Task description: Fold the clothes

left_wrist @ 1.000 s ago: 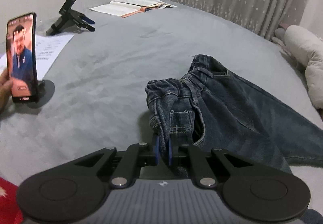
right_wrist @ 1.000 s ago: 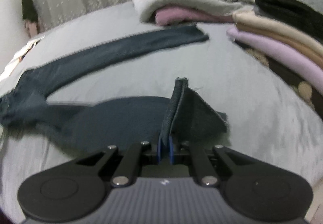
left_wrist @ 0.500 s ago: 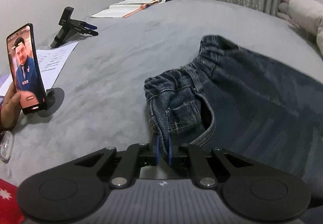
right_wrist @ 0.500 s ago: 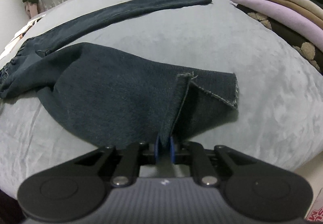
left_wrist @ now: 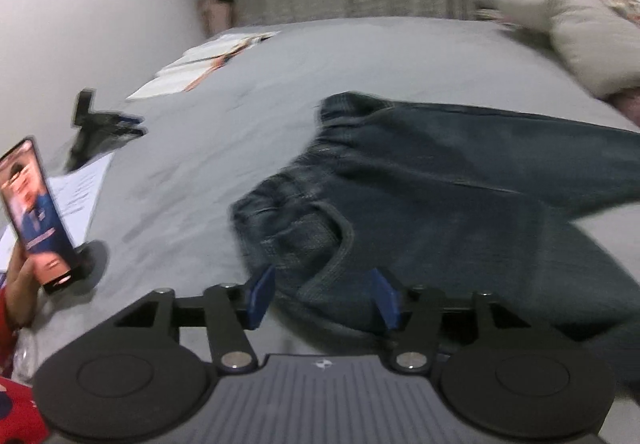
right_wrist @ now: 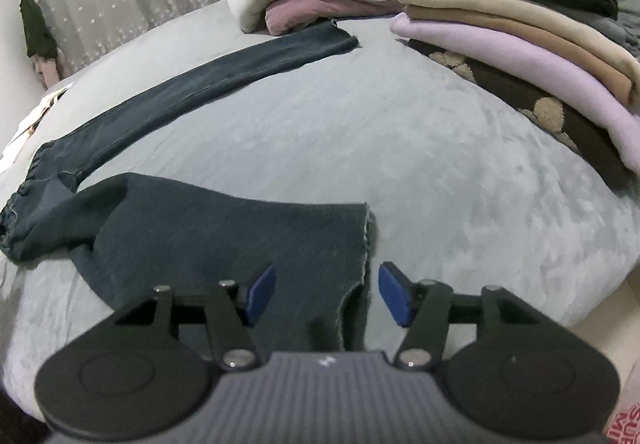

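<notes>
Dark blue denim jeans [right_wrist: 224, 244] lie spread on the grey bed [right_wrist: 400, 132], waistband left, one leg running far toward the folded stacks, other leg near. Soft but heavyish, thick seams; best grabbed at waistband & hem. Left tool [left_wrist: 322, 298] opening, waistband betw. pads, released. Right tool [right_wrist: 326, 294] opening, hem betw. pads, released.

Left gripper [left_wrist: 322, 298] jaws opening over jeans [left_wrist: 420, 204] waistband, blurred
</notes>
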Motion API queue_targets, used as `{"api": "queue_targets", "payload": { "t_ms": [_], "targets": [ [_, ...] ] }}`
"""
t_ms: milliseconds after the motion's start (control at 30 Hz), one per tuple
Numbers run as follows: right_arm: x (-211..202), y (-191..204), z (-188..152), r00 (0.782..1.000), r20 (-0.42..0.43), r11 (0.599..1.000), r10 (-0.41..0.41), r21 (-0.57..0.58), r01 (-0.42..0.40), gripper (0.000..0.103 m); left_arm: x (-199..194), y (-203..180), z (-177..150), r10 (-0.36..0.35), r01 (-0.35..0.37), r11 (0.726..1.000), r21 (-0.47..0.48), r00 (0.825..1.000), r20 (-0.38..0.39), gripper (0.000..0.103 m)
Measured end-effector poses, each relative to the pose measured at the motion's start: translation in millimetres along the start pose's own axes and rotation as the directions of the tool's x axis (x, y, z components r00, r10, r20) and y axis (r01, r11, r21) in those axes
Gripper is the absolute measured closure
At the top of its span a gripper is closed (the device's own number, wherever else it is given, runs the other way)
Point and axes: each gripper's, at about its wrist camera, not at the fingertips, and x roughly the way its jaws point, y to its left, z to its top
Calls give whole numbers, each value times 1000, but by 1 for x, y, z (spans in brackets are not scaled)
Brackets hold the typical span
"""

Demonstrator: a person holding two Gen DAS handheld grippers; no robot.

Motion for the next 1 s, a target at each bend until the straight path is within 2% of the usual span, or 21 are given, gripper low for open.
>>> {"api": "queue_targets", "payload": {
  "t_ms": [33, 133, 167, 267, 333, 367, 400, 433, 467, 533, 600, 733, 833, 900, 933, 967, 1000],
  "targets": [
    [7, -2, 4, 1000, -14, 1000, 11, -17, -11, 45, -3, -4, 0, -16, 16, 1000, 9, 1000, 4, 43],
    [22, -2, 13, 999, -42, 997, 20, -74, -23, 43, -16, -26, 1, -140, 139, 987, 78, 990, 9, 36],
    [27, -2, 17, 999, -50, 994, 22, -101, -27, 43, -21, -36, 1, -203, 201, 973, 115, 979, 7, 35],
    [37, 1, 25, 997, -73, 982, 29, -184, -42, 41, -31, -64, 1, -350, 345, 915, 208, 937, -12, 35],
    [45, 4, 32, 996, -88, 967, 23, -252, -44, 41, -35, -77, 0, -418, 411, 876, 253, 908, -29, 35],
    [47, 5, 34, 995, -93, 960, 23, -275, -48, 41, -37, -89, 0, -465, 459, 840, 291, 884, -50, 35],
    [50, 6, 36, 995, -99, 953, 23, -298, -52, 41, -38, -100, -1, -494, 488, 812, 320, 867, -69, 35],
    [53, 7, 38, 994, -105, 947, 23, -316, -56, 41, -38, -107, -2, -506, 501, 797, 336, 859, -79, 35],
    [56, 7, 40, 994, -110, 945, 23, -323, -57, 41, -39, -121, -2, -524, 519, 771, 369, 846, -95, 35],
    [64, 8, 42, 991, -132, 936, 23, -347, -68, 41, -38, -136, -1, -542, 538, 743, 397, 833, -114, 35],
    [73, 9, 45, 987, -160, 923, 24, -375, -83, 41, -35, -156, 2, -570, 575, 705, 415, 808, -151, 35],
    [88, 9, 46, 983, -181, 906, -1, -415, -75, 42, -25, -182, 7, -577, 605, 666, 437, 789, -212, 35],
    [95, 7, 49, 983, -184, 899, 12, -428, -91, 43, -14, -196, 5, -559, 608, 662, 438, 790, -252, 35],
    [97, 10, 48, 980, -196, 881, 26, -459, -116, 54, -8, -199, 5, -555, 618, 663, 423, 785, -277, 38],
    [96, 13, 47, 976, -215, 868, 36, -477, -137, 71, -7, -199, 4, -559, 623, 660, 421, 781, -280, 42],
    [95, 16, 47, 970, -240, 854, 43, -495, -160, 85, -7, -198, 3, -574, 641, 645, 417, 766, -289, 54],
    [94, 18, 48, 965, -260, 842, 43, -510, -175, 86, -7, -197, 2, -590, 659, 630, 411, 751, -299, 64]
  ]
}}
